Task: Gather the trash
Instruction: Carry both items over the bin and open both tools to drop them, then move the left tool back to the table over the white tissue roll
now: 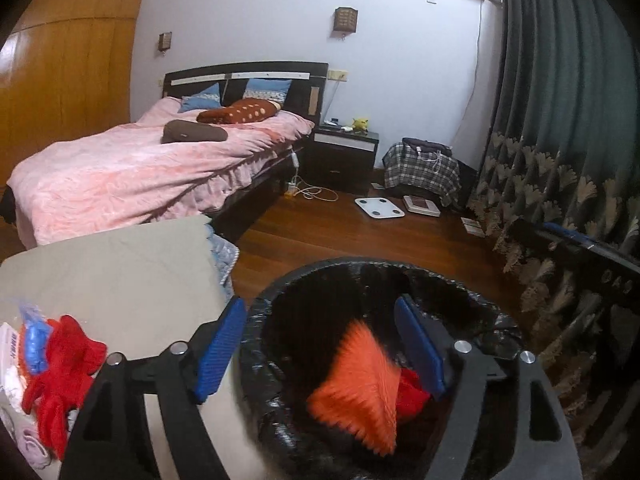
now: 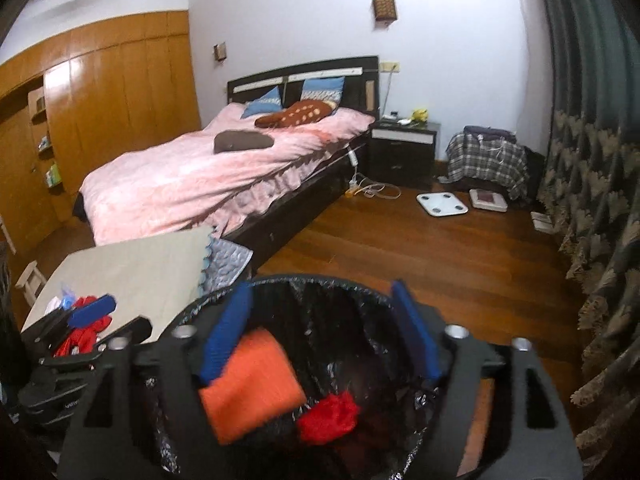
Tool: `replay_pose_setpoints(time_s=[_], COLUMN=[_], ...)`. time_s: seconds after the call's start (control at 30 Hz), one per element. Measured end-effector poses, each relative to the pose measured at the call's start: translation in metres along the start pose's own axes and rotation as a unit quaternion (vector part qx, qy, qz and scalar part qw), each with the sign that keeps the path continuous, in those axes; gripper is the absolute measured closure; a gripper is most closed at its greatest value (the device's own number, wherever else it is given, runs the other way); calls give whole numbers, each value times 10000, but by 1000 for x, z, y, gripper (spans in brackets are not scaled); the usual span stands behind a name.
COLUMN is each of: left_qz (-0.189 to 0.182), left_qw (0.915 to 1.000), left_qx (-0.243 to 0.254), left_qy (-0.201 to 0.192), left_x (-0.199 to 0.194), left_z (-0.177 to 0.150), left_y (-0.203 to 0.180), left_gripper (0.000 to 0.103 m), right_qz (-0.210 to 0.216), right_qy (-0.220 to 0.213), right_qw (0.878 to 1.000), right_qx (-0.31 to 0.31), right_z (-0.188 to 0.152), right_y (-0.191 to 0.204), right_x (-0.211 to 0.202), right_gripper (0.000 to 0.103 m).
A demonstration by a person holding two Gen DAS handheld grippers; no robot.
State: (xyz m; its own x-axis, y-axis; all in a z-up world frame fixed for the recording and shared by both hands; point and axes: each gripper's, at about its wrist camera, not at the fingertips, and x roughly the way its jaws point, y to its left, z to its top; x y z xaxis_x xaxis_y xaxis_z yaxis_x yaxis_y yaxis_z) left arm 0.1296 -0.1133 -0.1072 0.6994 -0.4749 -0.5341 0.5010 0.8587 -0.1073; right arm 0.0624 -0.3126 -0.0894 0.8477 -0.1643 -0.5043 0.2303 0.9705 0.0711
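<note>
Left wrist view: left tool (image 1: 320, 344) sits over the near rim of the bin (image 1: 496, 316), black liner inside. Jaws stand wide apart and grip nothing; one blue pad is outside the rim on the surface side, the other over the opening. Orange cloth (image 1: 360, 388) is blurred between the pads but touches neither; it looks like it is dropping in or already lying in the liner, can't tell which. A red piece (image 1: 412, 396) lies just beside it in the bin. So at least two items look collected. On the beige surface (image 1: 120, 264) to the left a pile is left: red glove (image 1: 64, 368), blue plastic bit (image 1: 34, 340), pale stuff under them, too blurred to name.

Right wrist view: right tool (image 2: 324, 328) is also over the bin (image 2: 328, 280), pointing down into it. Jaws wide, pads clear of everything, holding nothing. The orange cloth (image 2: 252, 384) lies in the liner just below the left pad, the red piece (image 2: 328, 416) beside it, lower down. The left tool (image 2: 90, 312) shows at far left over the surface (image 2: 140, 272), near the red pile (image 2: 82, 334).

Judgement: partway. Some trash is binned, both tools are free, and the leftover pile on the surface is still to fetch. Whether anything on the floor or bed counts as trash can't be told.
</note>
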Motion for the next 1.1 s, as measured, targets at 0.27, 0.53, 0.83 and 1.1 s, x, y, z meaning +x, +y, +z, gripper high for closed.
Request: replay_pose_setpoints(time_s=[0.27, 0.53, 0.83, 1.1], left_qz=[521, 1149, 2013, 2776], left_qw=[9983, 9923, 9771, 9570], left_qx=[-43, -141, -468, -788], left_qy=[-272, -444, -505, -314], left_x=[-28, -64, -104, -132], left_z=[-2, -12, -36, -69], left_y=[30, 73, 138, 201], left_gripper=[15, 10, 9, 9], right_qz=[21, 419, 1047, 1515], right_qy=[-195, -71, 76, 218], right_qw=[9998, 9990, 9935, 9859], right_qx=[73, -131, -452, -683], right_z=[10, 4, -7, -27], right_y=[10, 65, 147, 219], right_x=[-6, 2, 15, 27], right_gripper=[6, 5, 5, 5])
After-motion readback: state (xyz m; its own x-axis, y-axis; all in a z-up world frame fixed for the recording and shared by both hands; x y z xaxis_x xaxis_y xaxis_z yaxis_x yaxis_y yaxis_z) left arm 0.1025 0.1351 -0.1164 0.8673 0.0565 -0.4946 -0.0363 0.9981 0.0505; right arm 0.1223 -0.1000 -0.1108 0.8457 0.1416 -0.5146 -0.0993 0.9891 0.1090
